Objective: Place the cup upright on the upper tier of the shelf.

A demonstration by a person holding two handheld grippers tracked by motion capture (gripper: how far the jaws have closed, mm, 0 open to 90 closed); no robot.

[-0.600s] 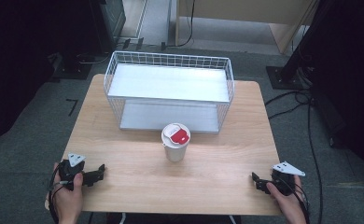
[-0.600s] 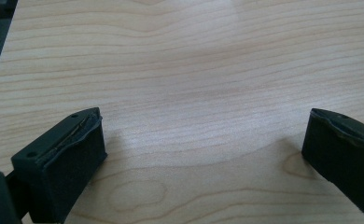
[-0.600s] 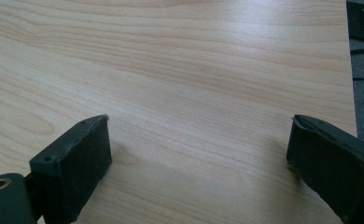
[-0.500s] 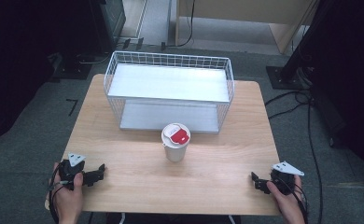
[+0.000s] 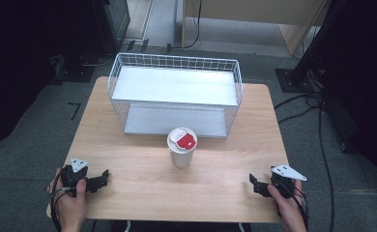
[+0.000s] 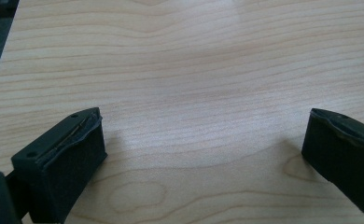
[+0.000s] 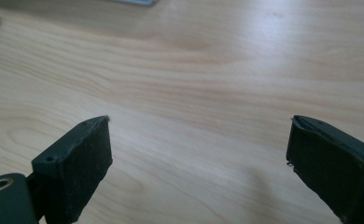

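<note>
A white paper cup (image 5: 182,147) with a red and white lid stands upright at the middle of the wooden table (image 5: 143,193), just in front of a white wire basket (image 5: 174,94). My left gripper (image 5: 102,180) rests near the front left corner, held by a hand, jaws wide open with bare wood between them (image 6: 203,140). My right gripper (image 5: 253,184) sits near the front right corner, also open, with nothing between its jaws (image 7: 199,154). Both grippers are well apart from the cup.
The wire basket stands on the far half of the table and has a white floor (image 5: 177,121). Dark floor, cables (image 5: 322,145) and stands surround the table. Bare wood lies between the two grippers.
</note>
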